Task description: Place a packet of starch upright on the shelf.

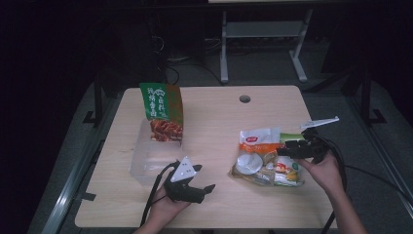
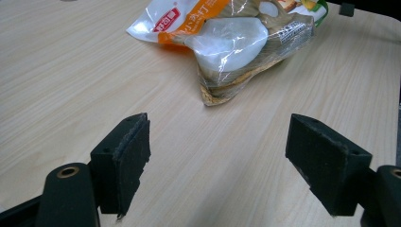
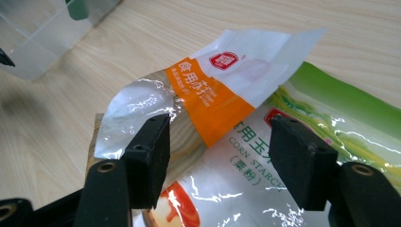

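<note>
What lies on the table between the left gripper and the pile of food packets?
Nothing: between the left gripper and the food packets is only bare table. The left gripper view shows plain wood running from its open jaws to the packets.
</note>
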Demonstrator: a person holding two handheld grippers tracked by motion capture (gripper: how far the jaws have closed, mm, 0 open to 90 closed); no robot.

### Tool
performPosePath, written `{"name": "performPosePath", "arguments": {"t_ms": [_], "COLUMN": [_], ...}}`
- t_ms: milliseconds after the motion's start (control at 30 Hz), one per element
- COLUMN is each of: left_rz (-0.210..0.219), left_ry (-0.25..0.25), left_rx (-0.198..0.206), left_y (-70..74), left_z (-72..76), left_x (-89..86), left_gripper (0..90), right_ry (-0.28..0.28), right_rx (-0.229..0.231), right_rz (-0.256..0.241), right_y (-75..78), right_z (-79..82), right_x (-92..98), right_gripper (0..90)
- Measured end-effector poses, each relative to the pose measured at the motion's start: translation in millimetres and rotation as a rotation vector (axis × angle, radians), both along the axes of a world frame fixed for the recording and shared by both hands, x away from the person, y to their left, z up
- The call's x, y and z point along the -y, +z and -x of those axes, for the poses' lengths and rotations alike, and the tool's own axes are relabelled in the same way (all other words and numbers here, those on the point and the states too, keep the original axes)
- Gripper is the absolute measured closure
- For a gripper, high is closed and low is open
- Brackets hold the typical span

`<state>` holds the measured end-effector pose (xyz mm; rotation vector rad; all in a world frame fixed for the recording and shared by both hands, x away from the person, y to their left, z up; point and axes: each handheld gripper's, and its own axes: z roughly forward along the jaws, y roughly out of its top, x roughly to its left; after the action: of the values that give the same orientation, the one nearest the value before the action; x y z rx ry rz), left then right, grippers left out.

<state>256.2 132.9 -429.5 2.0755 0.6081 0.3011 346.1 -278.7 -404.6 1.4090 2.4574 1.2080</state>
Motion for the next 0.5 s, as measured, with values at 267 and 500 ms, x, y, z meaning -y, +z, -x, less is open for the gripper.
{"name": "performPosePath", "arguments": {"t_ms": [267, 500], "left_rz": [0.008, -0.004], "left_ry": [0.003, -0.006], "left_rx": [-0.002, 0.001], "left_y": [-0.1, -0.9], "left_z": [0.2, 0.1], "left_x": [0.0, 1.5], "left_gripper": [22.4, 22.4], "right_ry": [-0.020, -0.013], "right_rx": [-0.027, -0.054], "right_rz": [0.002, 0.000], "right_y": [-11.5, -18.6], "right_z": [0.0, -3.1], "right_x": [4.7, 1.6], "right_gripper": [37.5, 39.2]}}
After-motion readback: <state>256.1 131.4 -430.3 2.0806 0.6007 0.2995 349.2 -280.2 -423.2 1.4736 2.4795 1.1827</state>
